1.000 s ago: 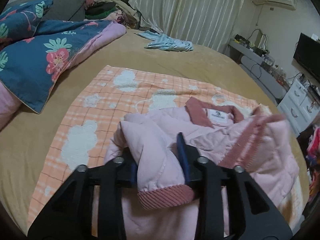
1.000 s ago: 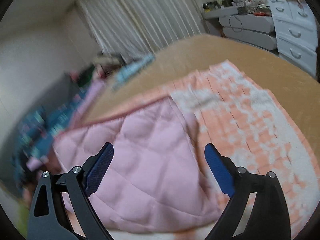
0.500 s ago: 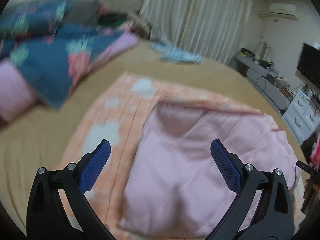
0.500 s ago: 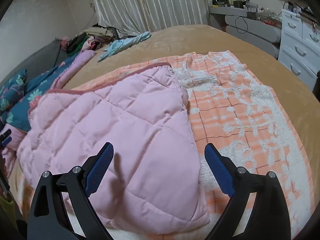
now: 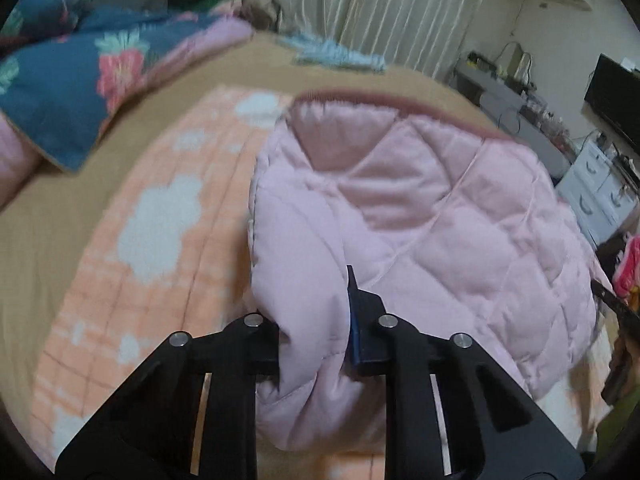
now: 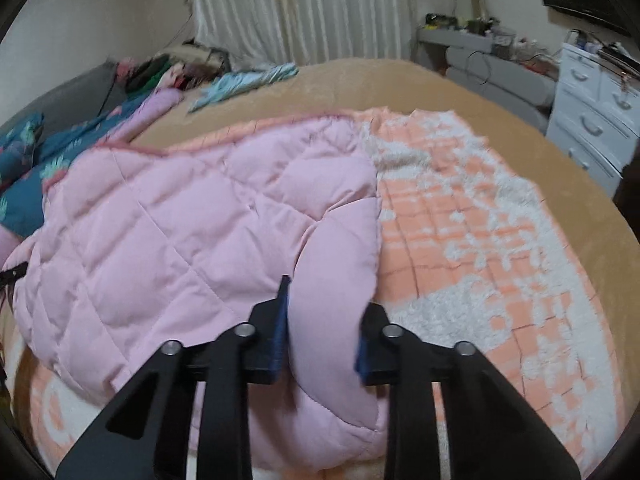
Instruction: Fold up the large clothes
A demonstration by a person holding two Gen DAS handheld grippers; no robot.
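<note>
A pink quilted jacket (image 5: 440, 216) lies back side up on an orange checked blanket (image 5: 160, 240), its darker pink ribbed hem at the far edge. My left gripper (image 5: 312, 312) is shut on a bunched fold at the jacket's near left corner; the fabric hides its left finger. In the right wrist view the same jacket (image 6: 180, 216) spreads to the left. My right gripper (image 6: 325, 304) is at the near right corner with its jaws closing, and both blue pads press a puffy fold between them.
The blanket (image 6: 480, 240) lies on a tan bed cover (image 5: 48, 232). A blue floral quilt (image 5: 60, 92) is heaped at the far left and a light blue garment (image 5: 340, 54) lies near the curtains. White drawers (image 6: 592, 120) stand past the bed's right side.
A second ago my left gripper held a sleeve cuff, then opened. Half a second ago both grippers stood open over the jacket; now both have dropped and shut on its near corners.
</note>
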